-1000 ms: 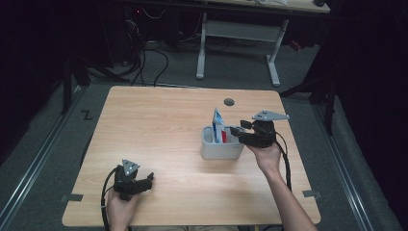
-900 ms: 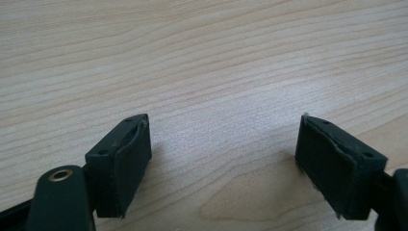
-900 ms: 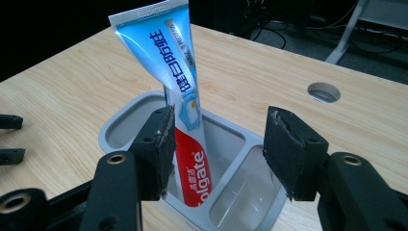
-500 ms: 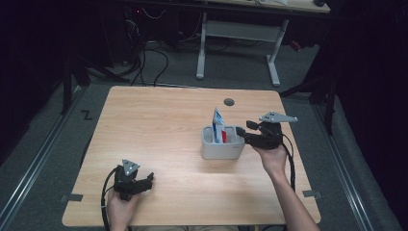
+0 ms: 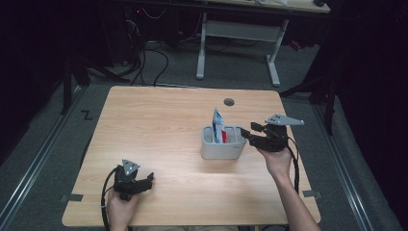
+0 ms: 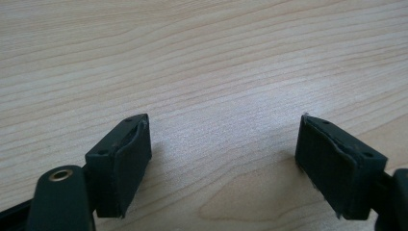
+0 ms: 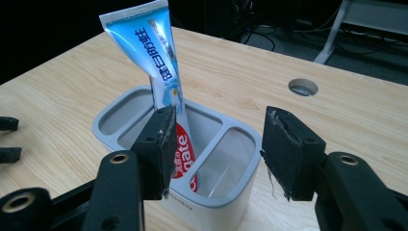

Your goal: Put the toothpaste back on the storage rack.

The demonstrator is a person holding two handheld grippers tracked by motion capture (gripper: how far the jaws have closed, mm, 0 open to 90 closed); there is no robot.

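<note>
A grey divided holder [image 5: 223,149] stands right of the table's middle, and a blue, white and red toothpaste tube [image 5: 218,126] stands upright in it. In the right gripper view the tube [image 7: 159,57] rises from the holder's middle section [image 7: 226,192], leaning slightly left. My right gripper [image 5: 249,132] hovers just right of the holder, open, with nothing between its jaws [image 7: 216,144]. My left gripper [image 5: 144,182] rests near the front left of the table, open over bare wood [image 6: 221,163].
A round cable hole [image 5: 229,102] sits in the tabletop [image 5: 159,125] behind the holder. Beyond the far edge stand a white desk frame [image 5: 238,36] and cables on the floor. Dark floor surrounds the table.
My right gripper has drawn back to the right, away from the holder and the tube. The left gripper has stayed put.
</note>
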